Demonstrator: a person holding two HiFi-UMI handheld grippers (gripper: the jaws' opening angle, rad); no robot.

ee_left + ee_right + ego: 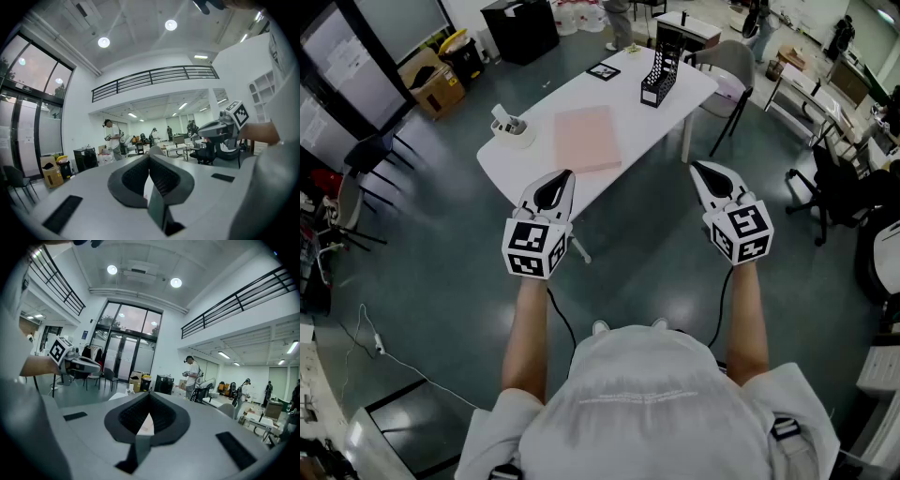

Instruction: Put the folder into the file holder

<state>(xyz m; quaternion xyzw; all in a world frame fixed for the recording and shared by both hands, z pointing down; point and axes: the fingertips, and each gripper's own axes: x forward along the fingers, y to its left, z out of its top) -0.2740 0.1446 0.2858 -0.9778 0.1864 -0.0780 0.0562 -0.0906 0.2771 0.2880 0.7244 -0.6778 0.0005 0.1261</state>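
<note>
Pink folder (588,139) lies flat mid-table (630,114); black file holder (659,77) stands upright towards the far end, apart from it. Left tool (566,178) & right tool (696,169) are both clenched shut w/ nothing between them, held by the table's near edge, not touching the folder.

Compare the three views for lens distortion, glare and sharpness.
Head view: even light, only a mild wide-angle bend, with the pink folder sharp on the white table. Left gripper view: strong fisheye with black corners, the balcony railing bowed and the ceiling lamps blown out. Right gripper view: the same fisheye and black corners, ceiling lamps glaring, and the glass entrance washed bright.
</note>
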